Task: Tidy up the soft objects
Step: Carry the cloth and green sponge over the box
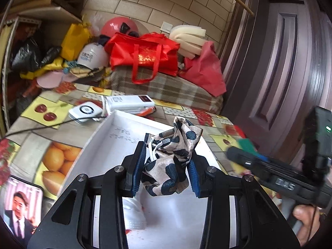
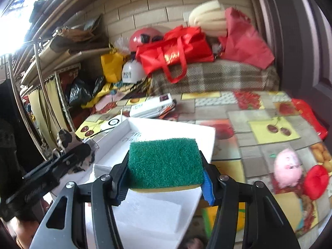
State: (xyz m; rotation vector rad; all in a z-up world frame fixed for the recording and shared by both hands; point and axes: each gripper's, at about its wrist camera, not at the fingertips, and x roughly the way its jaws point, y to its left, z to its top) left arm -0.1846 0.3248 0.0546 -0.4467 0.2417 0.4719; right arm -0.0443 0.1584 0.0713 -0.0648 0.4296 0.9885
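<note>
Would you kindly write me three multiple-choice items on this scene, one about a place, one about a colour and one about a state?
1. Where does the pink plush toy lie?
A. inside the white box
B. on the fruit-print tablecloth, beside a red plush
C. on the plaid blanket

2. What colour is the top of the sponge in the right claw?
A. green
B. pink
C. black

3. What is the left claw doing?
A. standing open and empty
B. gripping a phone
C. gripping a crumpled spotted cloth

Answers:
1 B: the toy rests on the tablecloth next to the red plush, outside the white box.
2 A: the scrubbing face is green over a yellow layer.
3 C: both pads press on the spotted cloth above the box.
</note>
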